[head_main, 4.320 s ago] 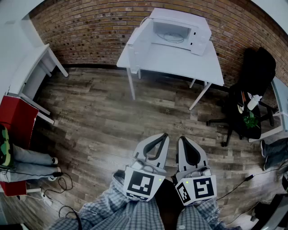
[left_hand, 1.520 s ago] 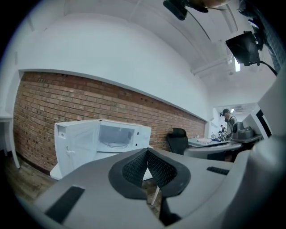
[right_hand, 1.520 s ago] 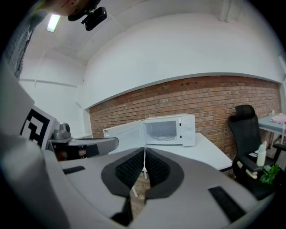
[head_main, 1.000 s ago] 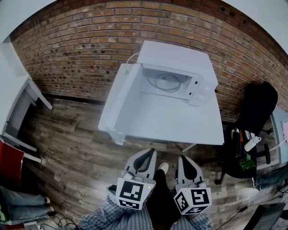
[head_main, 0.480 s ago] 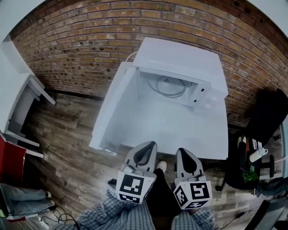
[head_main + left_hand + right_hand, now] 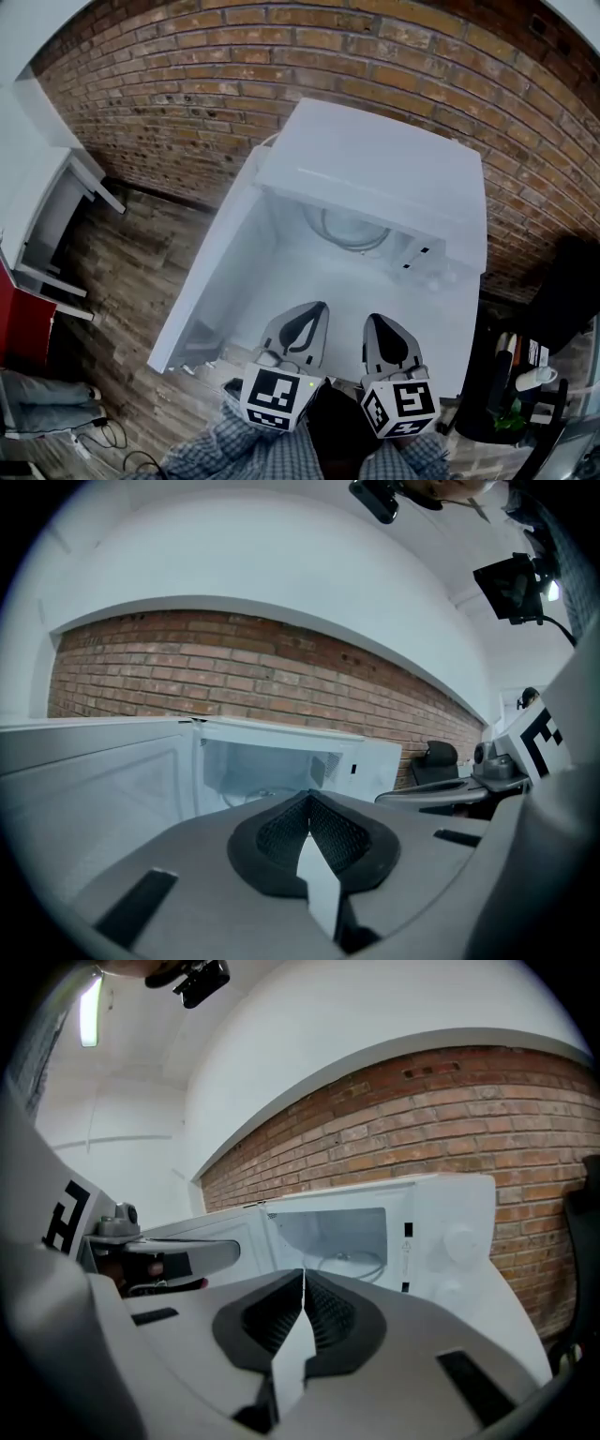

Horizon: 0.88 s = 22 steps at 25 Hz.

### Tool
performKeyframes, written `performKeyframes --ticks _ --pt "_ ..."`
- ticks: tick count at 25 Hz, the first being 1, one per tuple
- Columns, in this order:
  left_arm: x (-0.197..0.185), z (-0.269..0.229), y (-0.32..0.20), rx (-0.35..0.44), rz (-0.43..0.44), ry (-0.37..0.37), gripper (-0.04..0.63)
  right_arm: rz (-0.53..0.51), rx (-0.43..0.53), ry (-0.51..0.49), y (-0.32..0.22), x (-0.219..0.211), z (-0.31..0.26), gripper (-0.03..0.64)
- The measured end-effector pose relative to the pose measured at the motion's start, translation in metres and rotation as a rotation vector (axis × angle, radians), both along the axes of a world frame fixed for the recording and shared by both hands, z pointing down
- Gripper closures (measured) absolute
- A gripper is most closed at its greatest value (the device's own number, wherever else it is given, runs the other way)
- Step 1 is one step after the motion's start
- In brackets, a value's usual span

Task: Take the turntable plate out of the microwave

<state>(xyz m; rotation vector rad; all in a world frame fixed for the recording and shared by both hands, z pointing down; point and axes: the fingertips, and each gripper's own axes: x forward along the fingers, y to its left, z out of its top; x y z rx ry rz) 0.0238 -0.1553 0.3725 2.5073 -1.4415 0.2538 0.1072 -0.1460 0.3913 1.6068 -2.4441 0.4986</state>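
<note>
Microwave (image 6: 375, 159): white. Wall (image 6: 187, 75) beyond the fingertips (image 6: 317, 311): red-brown brick. Floor (image 6: 112, 272): grey-brown wood grain. Sleeves (image 6: 206, 452): blue-grey plaid.

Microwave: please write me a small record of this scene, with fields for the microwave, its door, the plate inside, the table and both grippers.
microwave: white, stands on the table, in front of the brick wall
door: open, swung to the left
plate: inside the microwave, nothing touches it
table: white
left gripper: shut, empty, points at the microwave
right gripper: shut, empty, beside the left gripper
</note>
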Motion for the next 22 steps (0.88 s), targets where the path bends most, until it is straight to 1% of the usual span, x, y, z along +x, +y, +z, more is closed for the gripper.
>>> performKeyframes --ticks 2,5,7,9,11,13,16,20,22 --pt "0.002 0.005 -0.016 -0.023 -0.029 0.008 0.595 -0.022 -0.005 -0.005 -0.017 0.005 0.001 0.597" --pt "0.004 0.014 -0.028 -0.085 -0.054 0.052 0.595 -0.051 -0.025 -0.016 -0.031 0.010 0.007 0.597" --pt "0.010 0.019 -0.033 -0.134 -0.026 0.105 0.595 -0.065 -0.038 -0.029 -0.036 0.011 0.010 0.597" --pt "0.017 0.024 -0.036 -0.194 0.009 0.184 0.595 -0.077 -0.050 -0.041 -0.038 0.013 0.013 0.597" --pt "0.021 0.027 -0.042 -0.245 0.018 0.242 0.595 -0.082 -0.063 -0.053 -0.041 0.016 0.017 0.597" --pt "0.021 0.032 -0.048 -0.279 0.021 0.245 0.595 -0.084 -0.060 -0.062 -0.045 0.016 0.018 0.597" --pt "0.021 0.044 -0.058 -0.329 0.027 0.240 0.595 -0.086 -0.027 -0.037 -0.046 0.016 0.018 0.597" --pt "0.019 0.058 -0.083 -0.378 0.019 0.269 0.595 -0.062 -0.029 -0.037 -0.056 0.020 0.020 0.597" --pt "0.018 0.067 -0.094 -0.415 0.020 0.279 0.595 -0.042 -0.033 -0.032 -0.061 0.023 0.020 0.597"
